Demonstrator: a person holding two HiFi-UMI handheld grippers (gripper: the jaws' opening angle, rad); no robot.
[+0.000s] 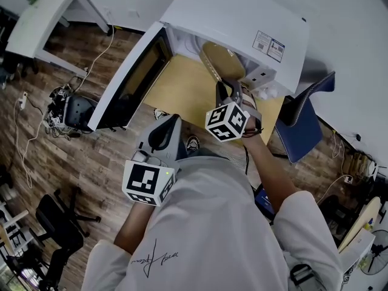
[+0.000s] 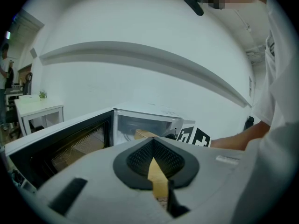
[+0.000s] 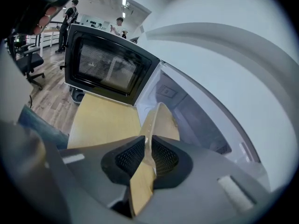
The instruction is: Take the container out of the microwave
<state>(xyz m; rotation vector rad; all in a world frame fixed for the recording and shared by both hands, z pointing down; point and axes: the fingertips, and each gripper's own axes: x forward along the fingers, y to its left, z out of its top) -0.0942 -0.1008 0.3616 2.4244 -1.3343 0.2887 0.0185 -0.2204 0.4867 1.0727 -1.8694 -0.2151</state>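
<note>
Though the microwave [image 1: 233, 14] hides part of the container [image 1: 219, 58], right gripper [image 1: 229, 90] clamps it.

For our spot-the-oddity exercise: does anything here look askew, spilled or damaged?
Only the container. It hangs at the mouth of the open microwave, pinched by one rim edge in the right hand-held gripper, and looks tilted rather than level. No spill or damage shows.
</note>
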